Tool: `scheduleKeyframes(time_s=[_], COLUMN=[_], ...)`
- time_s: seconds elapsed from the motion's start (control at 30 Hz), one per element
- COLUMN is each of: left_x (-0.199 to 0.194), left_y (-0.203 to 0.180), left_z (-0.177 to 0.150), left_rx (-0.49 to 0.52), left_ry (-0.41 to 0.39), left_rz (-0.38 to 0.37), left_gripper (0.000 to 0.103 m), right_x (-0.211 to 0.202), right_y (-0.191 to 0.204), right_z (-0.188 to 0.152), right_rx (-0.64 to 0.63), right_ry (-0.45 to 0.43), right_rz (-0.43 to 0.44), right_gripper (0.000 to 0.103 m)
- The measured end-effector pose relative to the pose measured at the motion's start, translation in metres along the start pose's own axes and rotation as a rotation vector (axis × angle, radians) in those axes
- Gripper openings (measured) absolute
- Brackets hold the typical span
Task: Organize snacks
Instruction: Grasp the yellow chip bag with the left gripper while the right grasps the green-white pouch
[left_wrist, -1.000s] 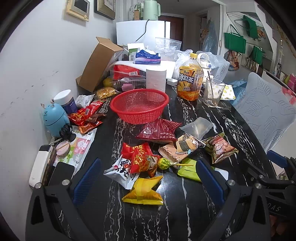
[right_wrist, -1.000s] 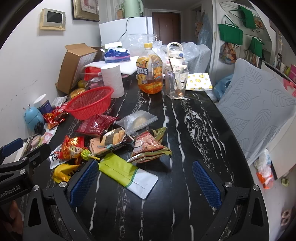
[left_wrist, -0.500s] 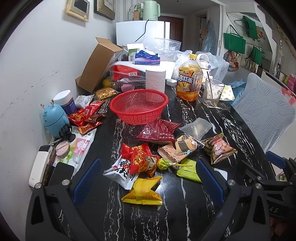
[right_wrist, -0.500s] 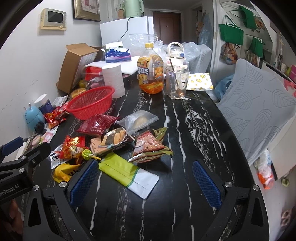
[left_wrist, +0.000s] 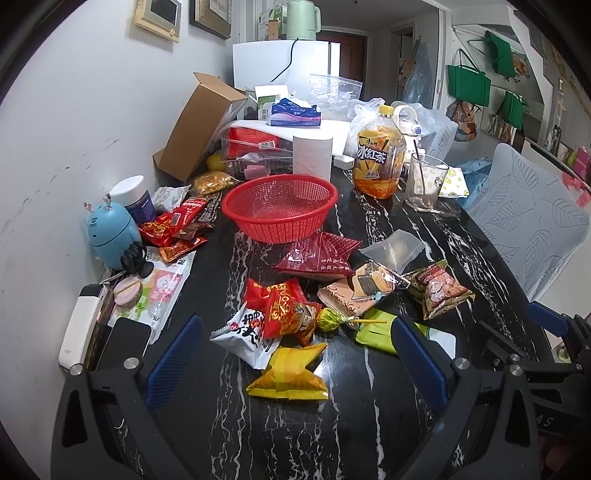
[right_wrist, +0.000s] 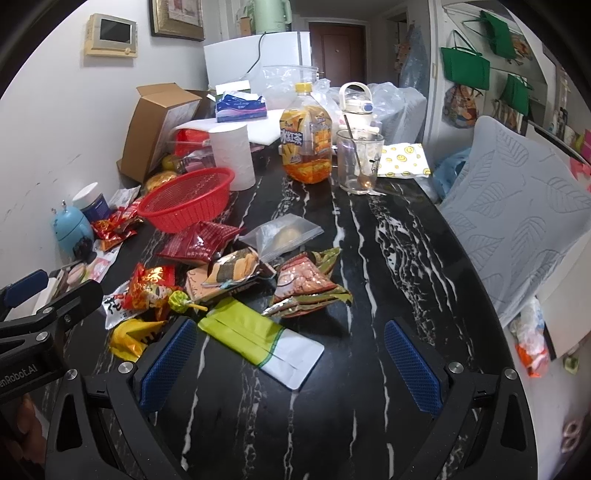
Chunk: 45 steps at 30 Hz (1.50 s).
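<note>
A: Nearest first, what are the claws doing?

B: The left claw (left_wrist: 291, 363) hangs spread wide and empty above the near edge of the dark marbled surface (right_wrist: 388, 258), its blue pads either side of the yellow packet (left_wrist: 290, 373). The right claw (right_wrist: 290, 363) is likewise released, with the green-and-white pouch (right_wrist: 258, 341) lying between its fingers.

A: Anything different from a second ago?

B: Barely. Both views have drifted only slightly, and no snack has shifted, so the sorting has not started.

A: And past the claws?

B: A loose heap in the middle: the red packet (left_wrist: 279, 304) over a white one (left_wrist: 245, 338), a lollipop (left_wrist: 330, 319), the rice-cracker pack (left_wrist: 373, 284), the nut bag (left_wrist: 439, 291), then the dark red pouch (left_wrist: 319, 256).

A: Where would they go?

B: I judge the red basket (left_wrist: 279, 206), which sits empty farther on, left of the tea bottle (left_wrist: 376, 158). The yellow packet looks the easiest first pick
</note>
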<state>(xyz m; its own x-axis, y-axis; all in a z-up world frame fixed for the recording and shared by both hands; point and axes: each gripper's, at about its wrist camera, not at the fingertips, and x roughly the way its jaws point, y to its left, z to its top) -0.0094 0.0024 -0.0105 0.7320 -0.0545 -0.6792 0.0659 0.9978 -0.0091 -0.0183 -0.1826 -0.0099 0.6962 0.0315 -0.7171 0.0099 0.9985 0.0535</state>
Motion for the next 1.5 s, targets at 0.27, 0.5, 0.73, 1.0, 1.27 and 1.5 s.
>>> scheduleKeyframes(time_s=[0.27,0.5,0.73,1.0,1.27,1.5], left_x=[0.005,0.023,0.044,0.083,0.099,0.094], left_y=[0.005,0.014,0.016,0.017,0.021,0.017], left_z=[-0.015,-0.033,-0.043,-0.046,-0.047,-0.043], left_rx=[0.004,-0.005,-0.009,0.011,-0.016,0.032], left_ry=[0.028,0.087,0.133,0.215,0.238,0.197], left_rz=[0.011,0.02,0.008,0.015,0.013,0.008], left_gripper=[0.103,0.103,0.103,0.103,0.069,0.058], right_x=[0.008,0.029,0.046,0.059,0.073,0.091], right_y=[0.003,0.01,0.013,0.01,0.005,0.013], right_z=[-0.015,-0.036,-0.05,-0.052,-0.036,-0.023], right_rx=[-0.002,-0.009,-0.01,-0.018,-0.071,-0.181], right_ry=[0.022,0.084,0.118,0.11,0.092,0.114], right_rz=[0.034,0.078,0.104,0.099,0.087,0.165], right_gripper=[0.103,0.103,0.103,0.103,0.103,0.103])
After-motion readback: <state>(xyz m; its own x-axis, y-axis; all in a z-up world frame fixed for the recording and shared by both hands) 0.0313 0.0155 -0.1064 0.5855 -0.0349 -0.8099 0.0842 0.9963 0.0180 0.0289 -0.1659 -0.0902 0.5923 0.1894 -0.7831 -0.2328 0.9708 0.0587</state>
